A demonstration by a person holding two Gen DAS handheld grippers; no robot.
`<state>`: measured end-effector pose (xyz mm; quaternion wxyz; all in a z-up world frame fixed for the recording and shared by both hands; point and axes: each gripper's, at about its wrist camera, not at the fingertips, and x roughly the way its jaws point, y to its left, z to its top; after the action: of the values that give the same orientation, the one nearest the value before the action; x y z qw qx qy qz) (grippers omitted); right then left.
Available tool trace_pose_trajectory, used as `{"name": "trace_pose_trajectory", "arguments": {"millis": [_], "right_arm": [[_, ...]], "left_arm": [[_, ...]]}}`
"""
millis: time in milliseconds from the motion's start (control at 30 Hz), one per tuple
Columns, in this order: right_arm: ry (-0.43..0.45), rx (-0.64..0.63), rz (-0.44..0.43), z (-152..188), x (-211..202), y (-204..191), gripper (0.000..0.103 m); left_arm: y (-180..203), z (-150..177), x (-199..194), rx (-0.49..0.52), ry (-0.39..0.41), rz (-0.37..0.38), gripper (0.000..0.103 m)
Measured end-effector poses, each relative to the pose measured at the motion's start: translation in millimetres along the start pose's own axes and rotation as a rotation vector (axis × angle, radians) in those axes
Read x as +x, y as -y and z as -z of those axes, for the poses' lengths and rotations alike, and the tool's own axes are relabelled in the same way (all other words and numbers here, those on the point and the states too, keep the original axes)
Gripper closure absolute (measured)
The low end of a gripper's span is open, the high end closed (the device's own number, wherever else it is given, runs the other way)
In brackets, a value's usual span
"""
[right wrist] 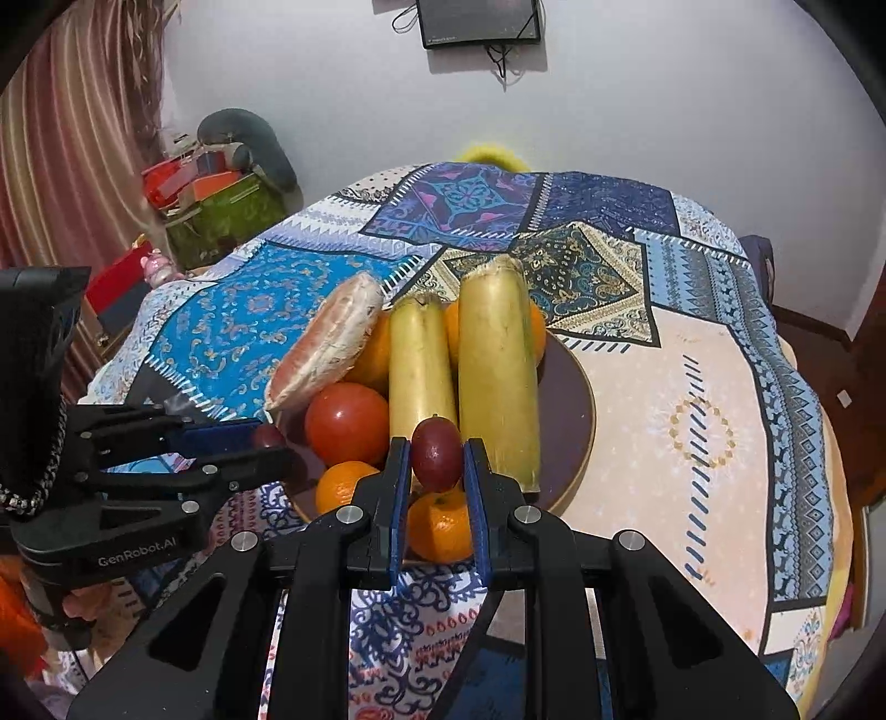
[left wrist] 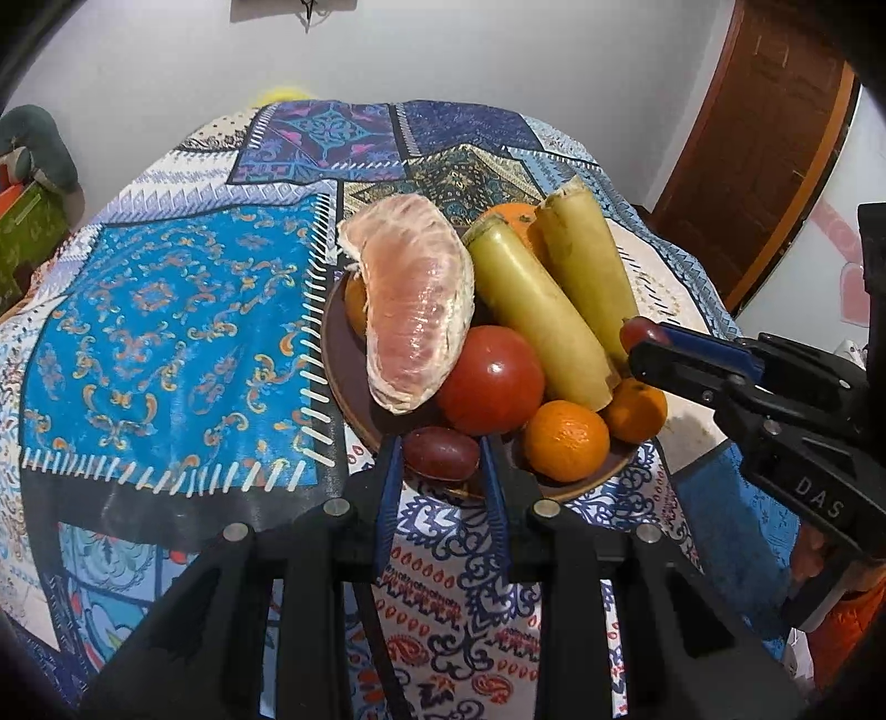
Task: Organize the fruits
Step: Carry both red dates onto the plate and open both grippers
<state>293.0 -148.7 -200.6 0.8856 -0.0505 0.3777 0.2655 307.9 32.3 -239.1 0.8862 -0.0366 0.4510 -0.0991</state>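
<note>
A brown plate [left wrist: 343, 382] on the patterned cloth holds a peeled pomelo segment [left wrist: 412, 310], a red tomato [left wrist: 490, 379], two sugarcane pieces [left wrist: 540, 315], and several oranges [left wrist: 565, 440]. My left gripper [left wrist: 440, 451] is shut on a dark red grape [left wrist: 441, 453] over the plate's near rim. My right gripper [right wrist: 437, 454] is shut on another red grape [right wrist: 436, 454] above an orange [right wrist: 440, 523]. The right gripper also shows in the left wrist view [left wrist: 642, 335], and the left gripper in the right wrist view [right wrist: 266, 440].
The plate [right wrist: 570, 410] sits mid-table on a blue patchwork cloth [left wrist: 166, 332]. Boxes and clutter [right wrist: 210, 194] stand beyond the table's left edge. A wooden door [left wrist: 764, 138] is at the right. A dark panel [right wrist: 479, 22] hangs on the wall.
</note>
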Motion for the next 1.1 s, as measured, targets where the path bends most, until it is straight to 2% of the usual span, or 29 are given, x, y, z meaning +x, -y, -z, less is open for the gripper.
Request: {"name": "trace_pose_trajectory", "arguments": {"millis": [300,767,967,1100], "right_arm": [[-0.009,0.006,-0.015,2,9,2,0.085],[-0.018,0.008,0.001,2,8,1,0.084],[0.002,0.013,0.004,-2,-5,1,0.083],[0.041,0.014,0.010,-7,-27,-2,0.083]], "left_arm": [[3,-2,6,0.008,-0.002,0.014,0.075],[6,2,-6,0.015,0.000,-0.015,0.072],[10,0,-36,0.011,0.055,-0.032,0.072],[18,-3,-68,0.023,0.126,-0.073,0.072]]}}
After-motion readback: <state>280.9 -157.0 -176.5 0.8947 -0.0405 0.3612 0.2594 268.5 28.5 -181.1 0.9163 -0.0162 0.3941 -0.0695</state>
